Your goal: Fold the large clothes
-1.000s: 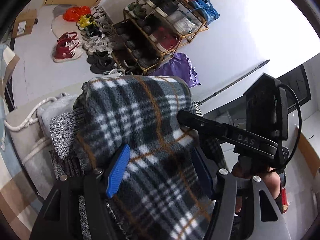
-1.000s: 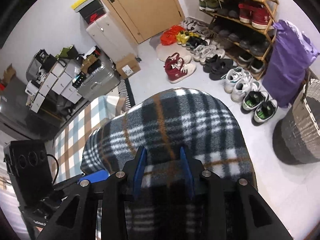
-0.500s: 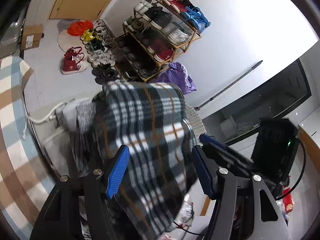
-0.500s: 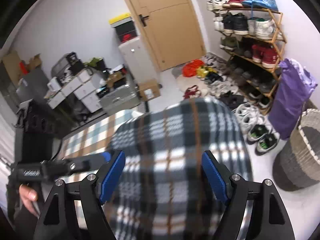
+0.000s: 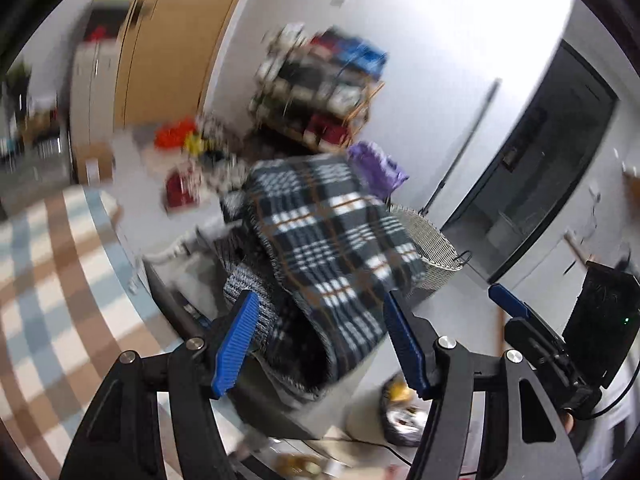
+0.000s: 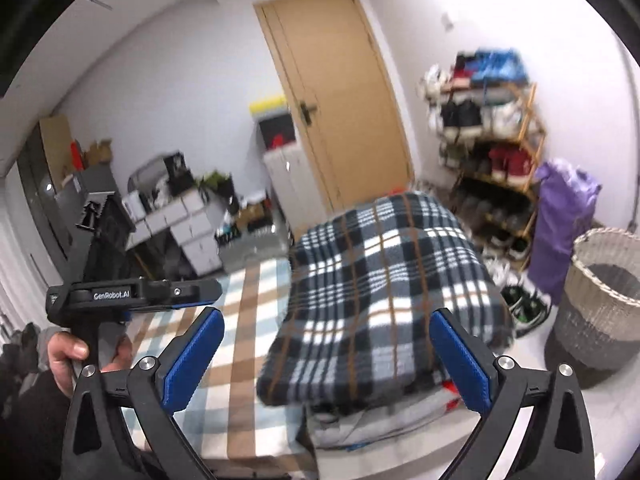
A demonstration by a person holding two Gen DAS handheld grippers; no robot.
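A folded dark plaid fleece garment (image 5: 332, 244) lies on top of a pile of folded clothes, with a grey knit piece (image 5: 248, 288) under it. It also shows in the right wrist view (image 6: 384, 292), resting on grey folded clothes (image 6: 380, 420). My left gripper (image 5: 320, 344) is open and empty, just short of the pile. My right gripper (image 6: 324, 360) is open and empty, in front of the garment. The left gripper shows in the right wrist view (image 6: 136, 294), held by a hand. The right gripper's blue finger (image 5: 508, 304) shows in the left wrist view.
The pile sits at the edge of a surface with a blue and brown checked cloth (image 6: 240, 360). A woven basket (image 6: 600, 300) stands on the floor at the right, beside a purple bag (image 6: 560, 220) and a shoe rack (image 6: 492, 152). A door (image 6: 340, 100) is behind.
Both grippers have opened, let go of the plaid garment and pulled back. The garment now rests on the pile. The left view is blurred from motion.
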